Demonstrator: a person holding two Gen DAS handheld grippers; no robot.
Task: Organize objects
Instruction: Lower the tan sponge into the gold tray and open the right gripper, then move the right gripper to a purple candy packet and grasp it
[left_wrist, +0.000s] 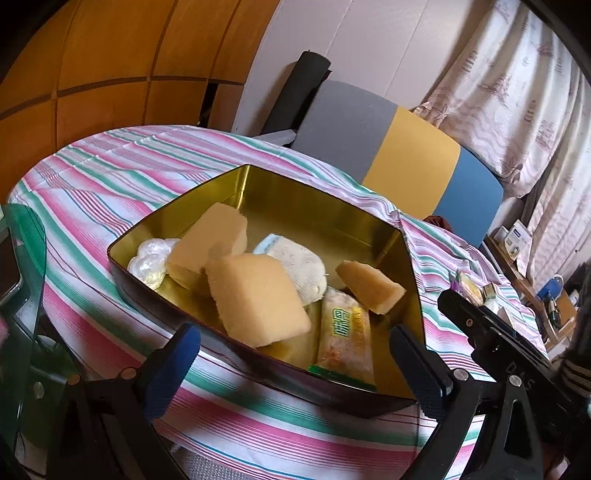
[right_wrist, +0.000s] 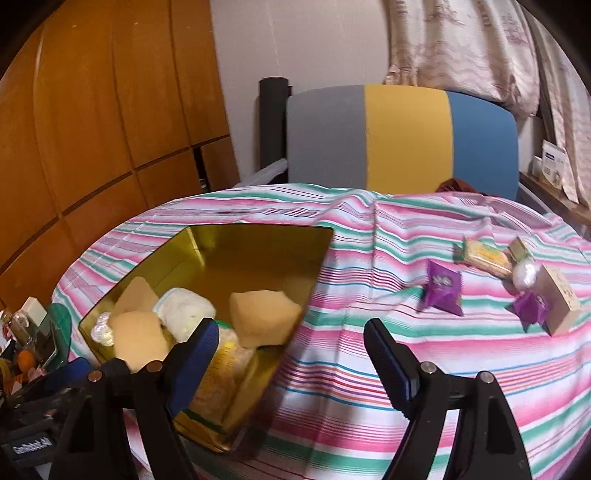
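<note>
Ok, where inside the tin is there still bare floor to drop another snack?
The gold tin has bare floor along its far wall, behind the sponge cakes. The near-left end is crowded: cakes, a white bun and a long wrapped snack. Outside, the striped cloth between the tin and the purple candy is free.

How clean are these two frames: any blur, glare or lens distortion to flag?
Left wrist view: strong fisheye bending of the orange wooden wardrobe; the gold metal tin reflects window light on its inner wall; contents fairly sharp. Right wrist view: the purple candy wrappers and striped tablecloth look softly motion-blurred; dark vignette in the corners.
</note>
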